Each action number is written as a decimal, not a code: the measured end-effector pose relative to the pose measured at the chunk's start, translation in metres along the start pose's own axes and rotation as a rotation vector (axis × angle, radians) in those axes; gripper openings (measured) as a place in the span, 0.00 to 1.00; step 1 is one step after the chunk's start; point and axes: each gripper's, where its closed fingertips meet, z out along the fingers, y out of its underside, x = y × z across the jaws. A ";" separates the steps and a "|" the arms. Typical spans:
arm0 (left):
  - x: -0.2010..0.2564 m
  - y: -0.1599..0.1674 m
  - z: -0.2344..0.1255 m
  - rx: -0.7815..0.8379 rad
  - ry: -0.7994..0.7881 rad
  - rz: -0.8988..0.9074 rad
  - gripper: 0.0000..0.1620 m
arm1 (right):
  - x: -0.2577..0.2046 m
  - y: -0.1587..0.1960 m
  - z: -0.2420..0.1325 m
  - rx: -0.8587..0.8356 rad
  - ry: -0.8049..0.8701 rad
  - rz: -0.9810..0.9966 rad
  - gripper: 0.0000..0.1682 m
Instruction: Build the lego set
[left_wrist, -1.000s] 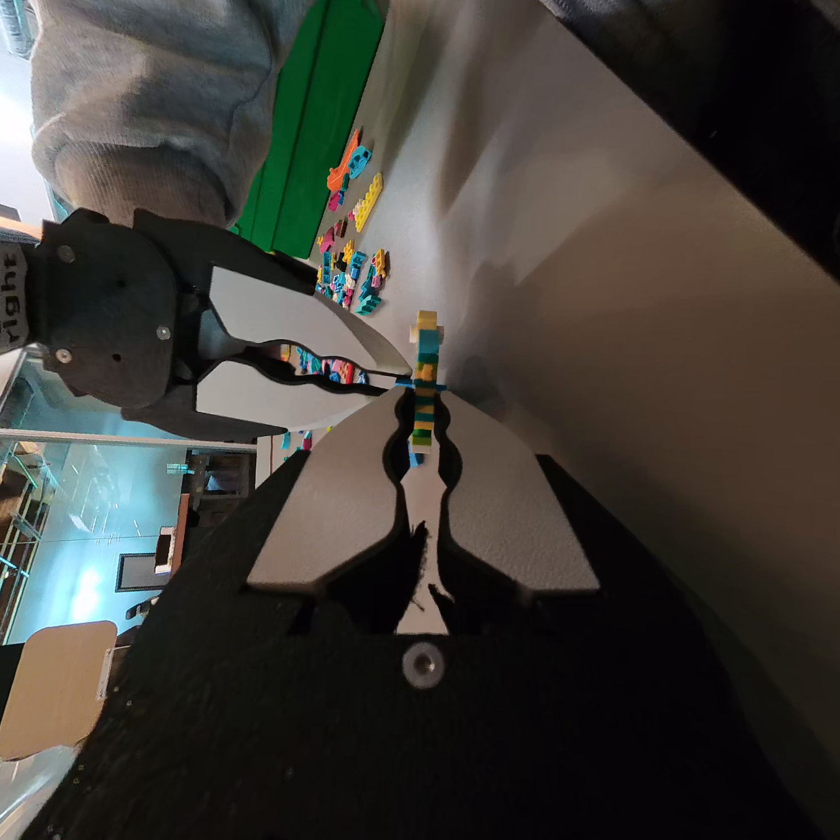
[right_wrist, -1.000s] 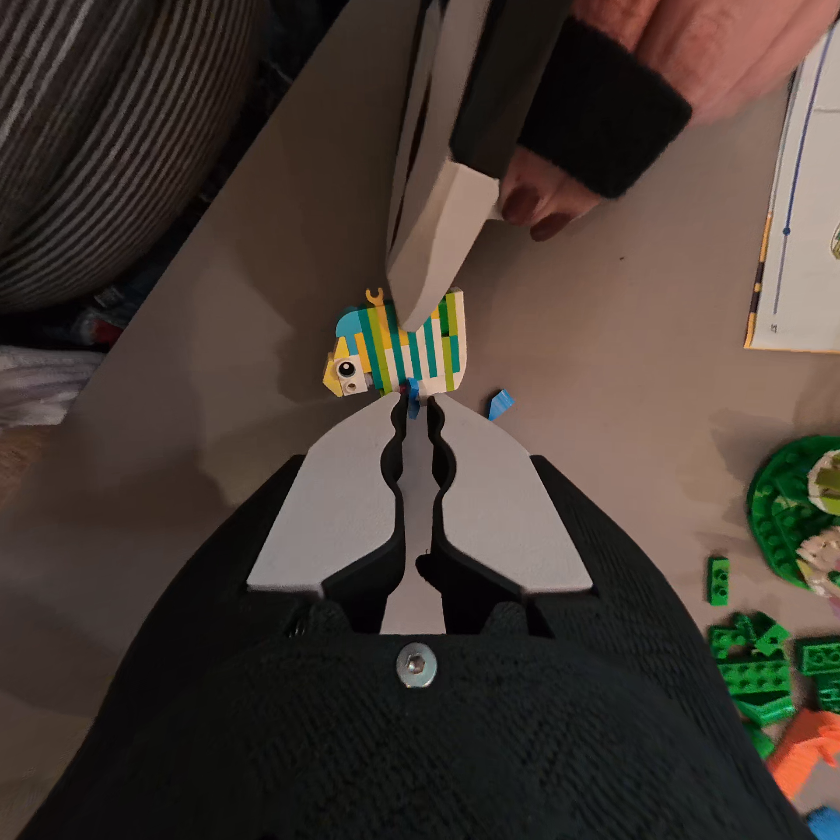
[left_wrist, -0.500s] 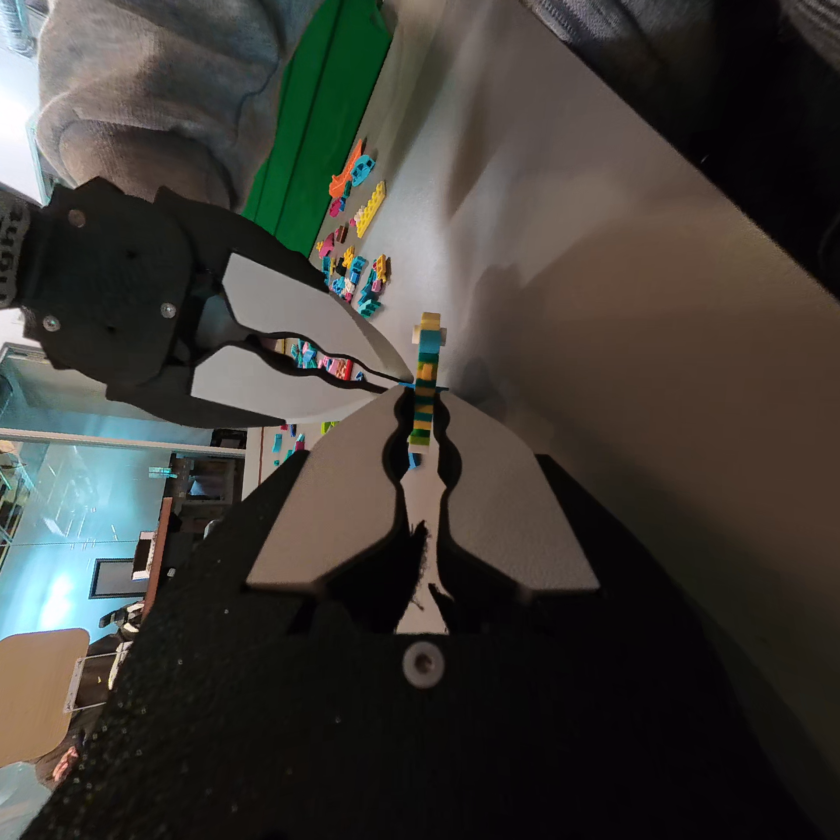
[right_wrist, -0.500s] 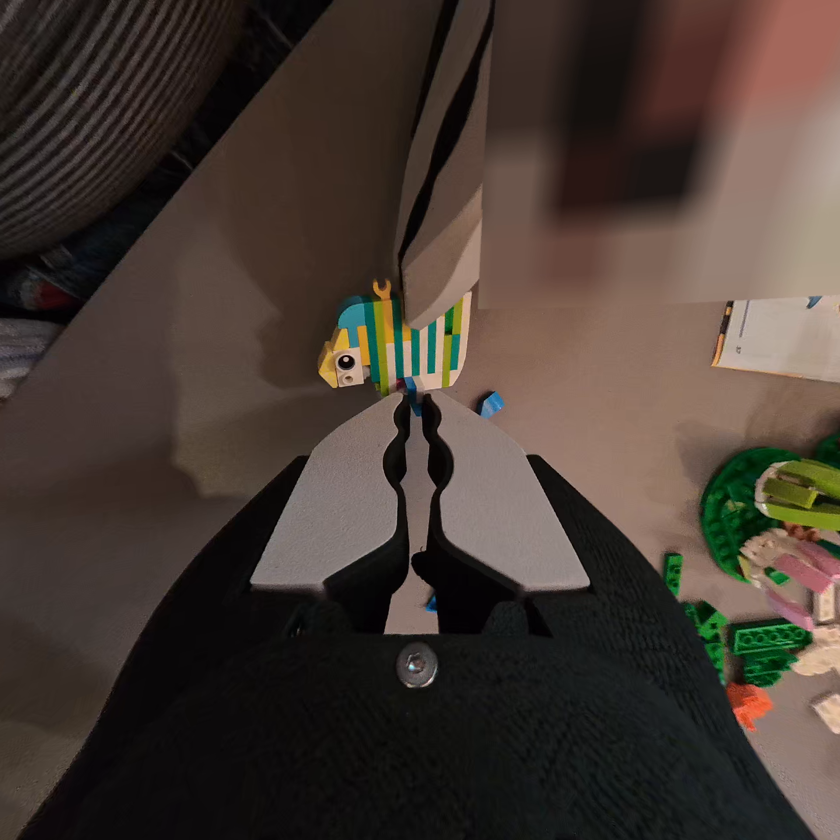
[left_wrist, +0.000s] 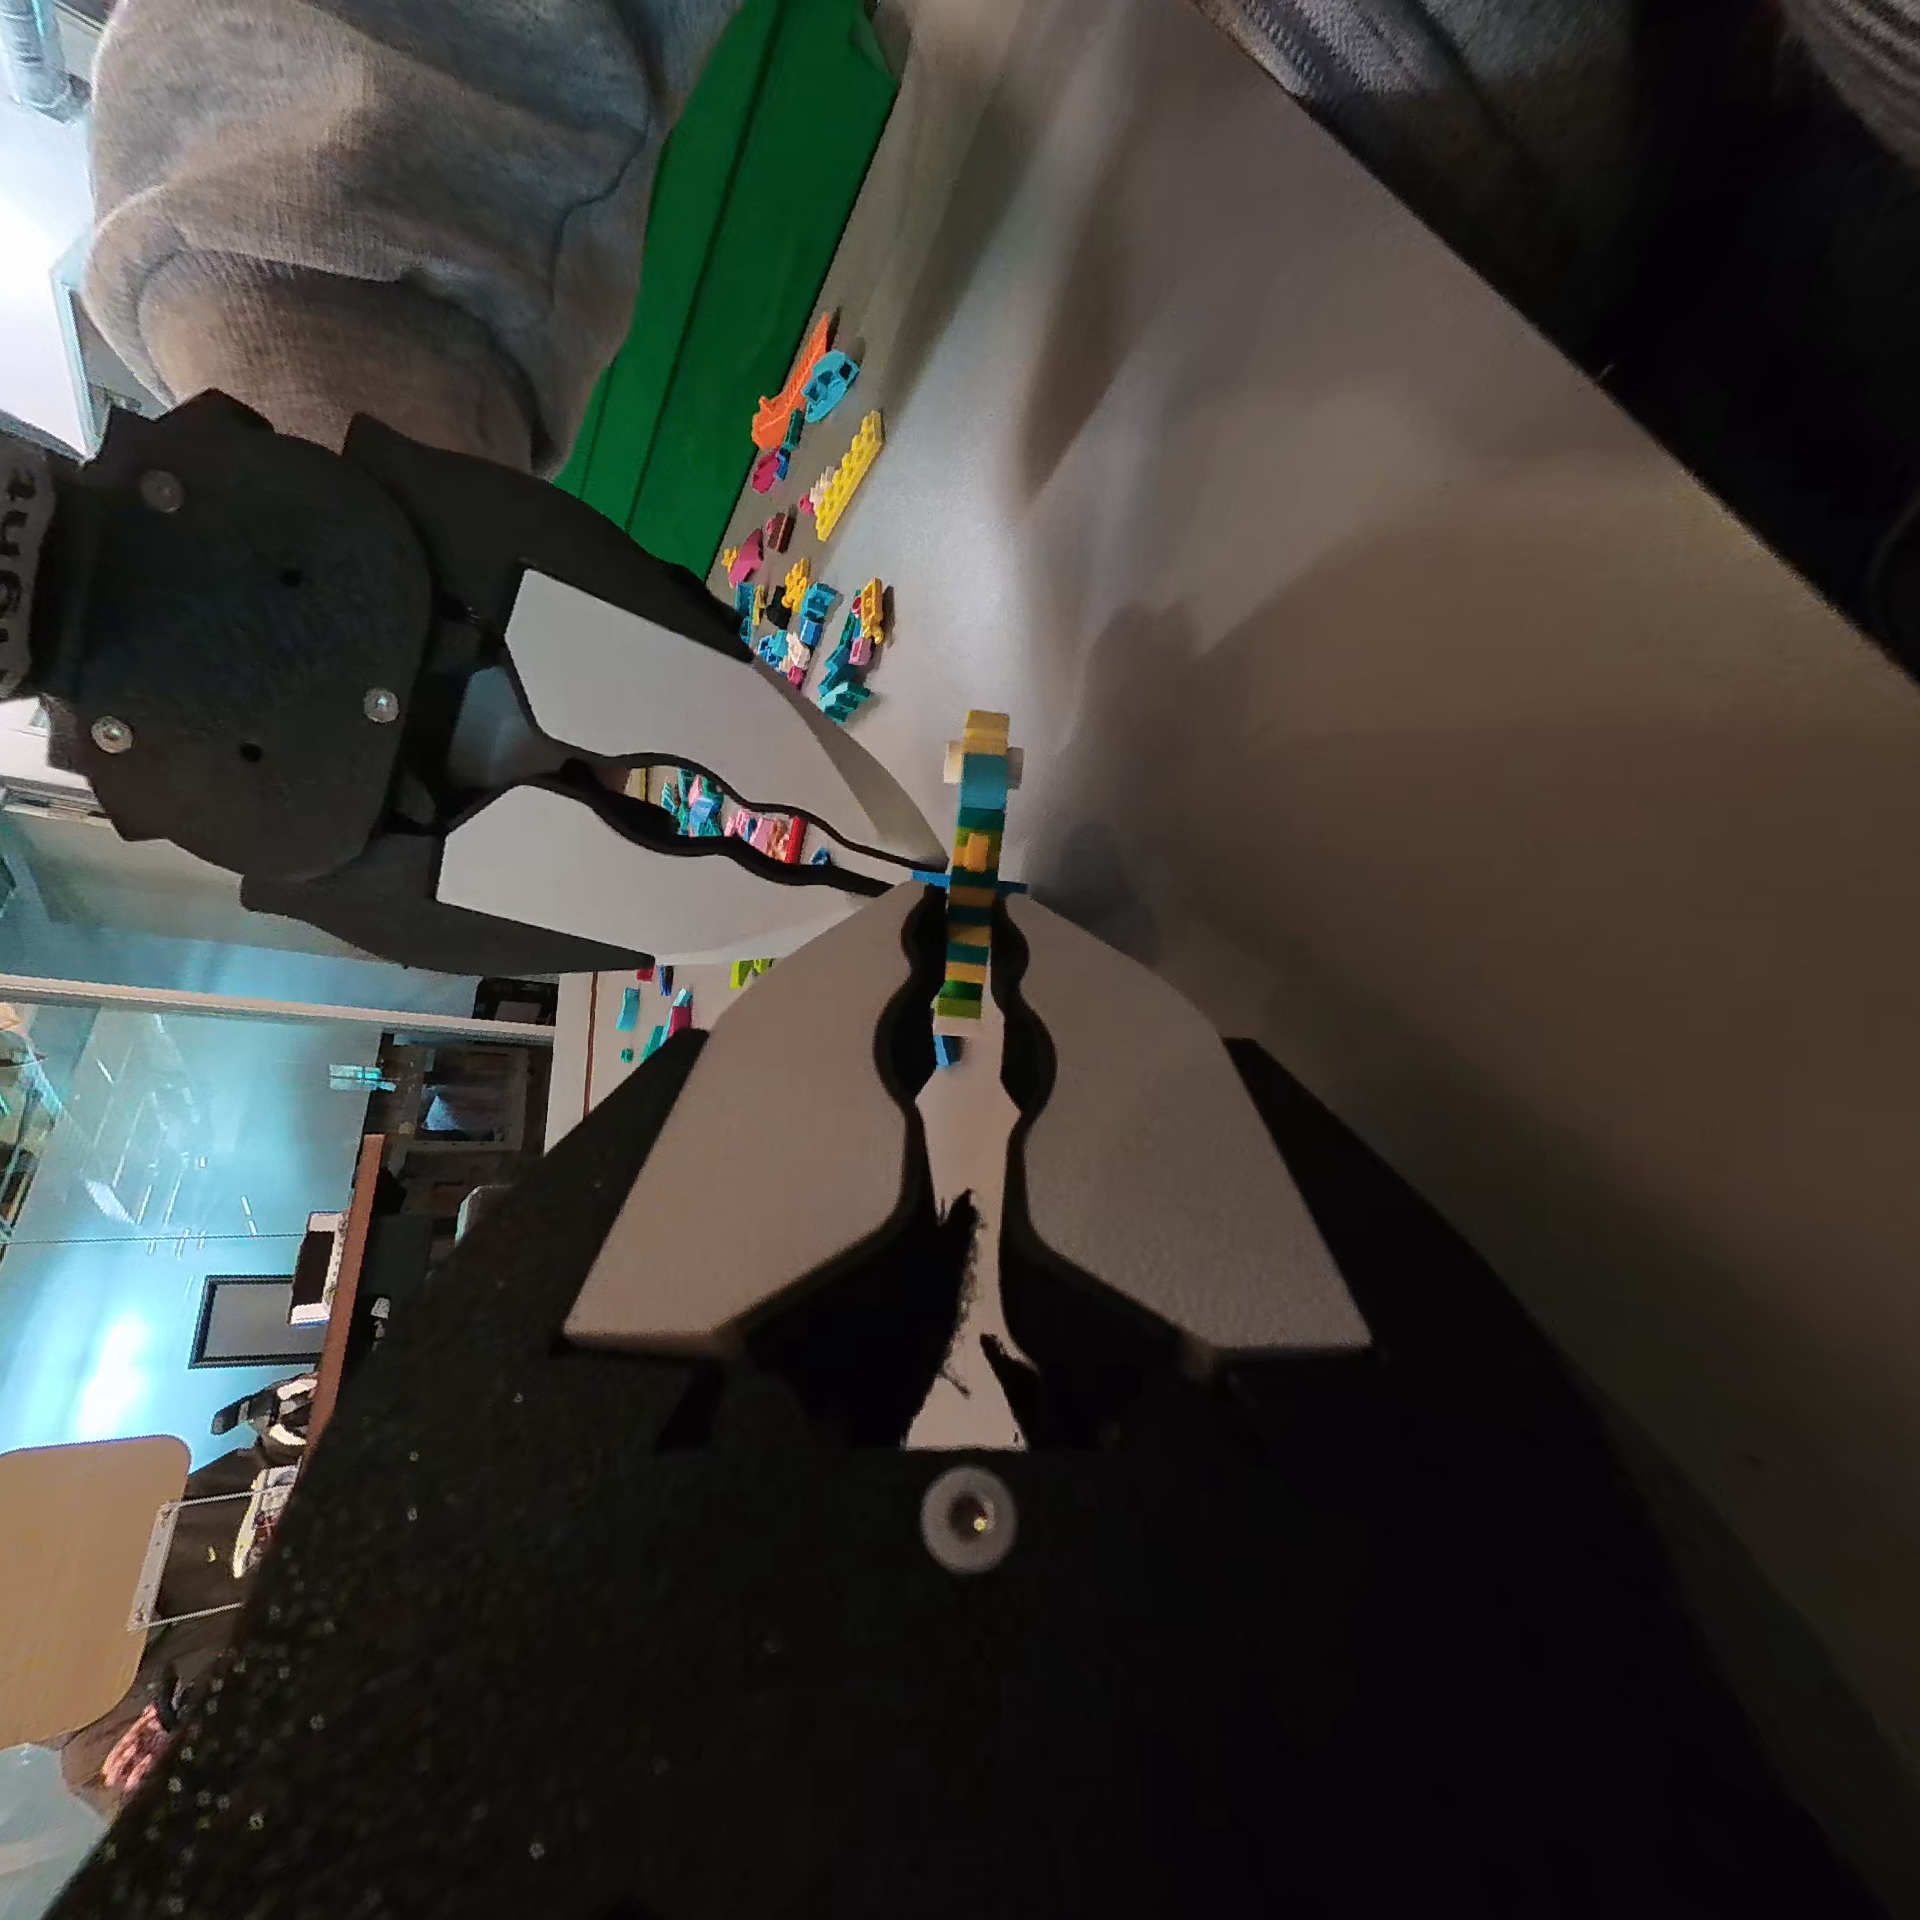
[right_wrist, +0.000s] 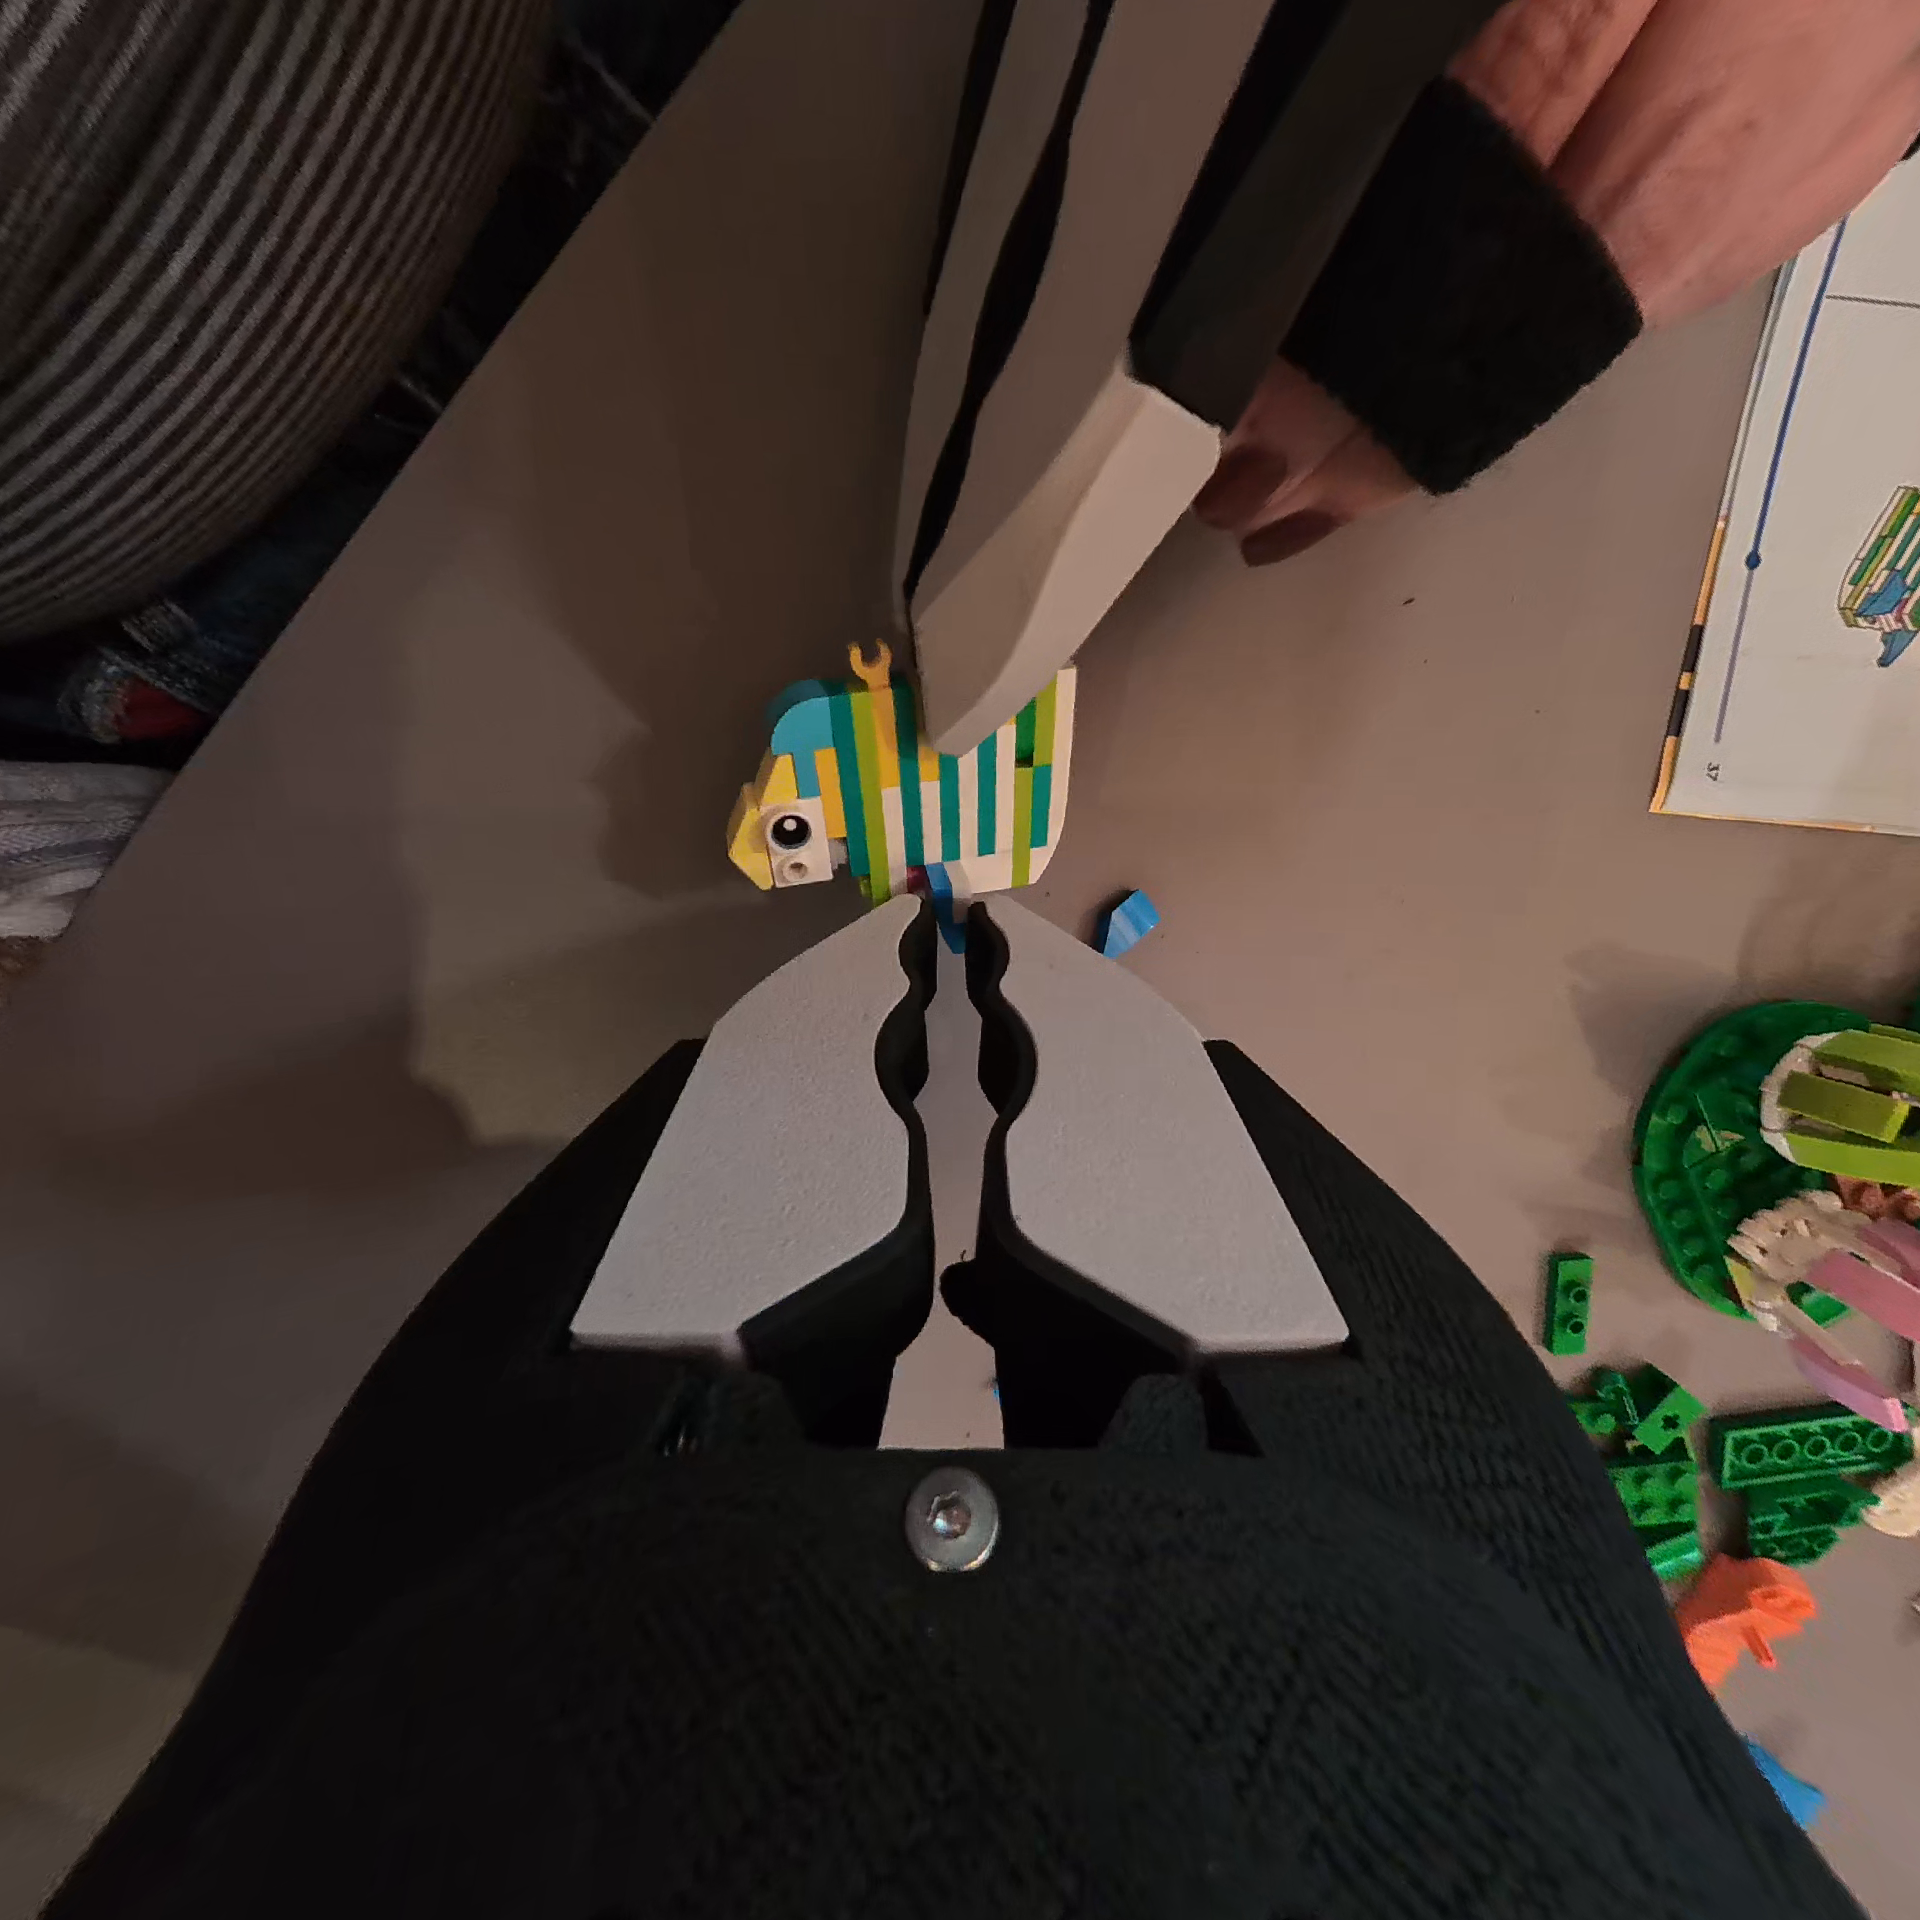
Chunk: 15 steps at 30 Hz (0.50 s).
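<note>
A striped lego fish (right_wrist: 914, 800), teal, white, lime and yellow, is held just above the grey table. My left gripper (left_wrist: 966, 909) is shut on the fish's body (left_wrist: 977, 831), which shows edge-on in the left wrist view. In the right wrist view the left gripper (right_wrist: 961, 722) comes down from above onto the fish's back. My right gripper (right_wrist: 951, 914) is shut on a small blue piece (right_wrist: 943, 906) at the fish's underside. The right gripper also shows in the left wrist view (left_wrist: 920, 871), coming in from the left, its tips at the fish.
A loose blue piece (right_wrist: 1127, 920) lies right of my fingertips. An instruction booklet (right_wrist: 1808, 623), a round green build (right_wrist: 1704, 1143), green bricks (right_wrist: 1797, 1455) and an orange piece (right_wrist: 1745, 1621) lie at the right. Farther off are loose bricks (left_wrist: 821, 623) and a green sheet (left_wrist: 727, 260). Left and right tips are no more than a few centimetres apart. The round green build (right_wrist: 1704, 1143) lies around 15 cm away from my right fingertips.
Both grippers keep their hold. The right gripper has shifted slightly at the fish's underside; the fish stays between the two grippers.
</note>
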 end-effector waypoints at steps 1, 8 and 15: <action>0.000 0.000 0.000 0.000 -0.002 0.001 0.05 | 0.000 0.000 0.000 -0.001 0.005 0.004 0.02; -0.036 0.020 -0.013 -0.030 -0.174 -0.199 0.05 | 0.035 0.008 -0.034 0.078 0.324 0.132 0.17; -0.106 0.052 -0.072 0.278 -0.485 -0.861 0.05 | 0.083 0.001 -0.108 0.584 0.916 0.350 0.15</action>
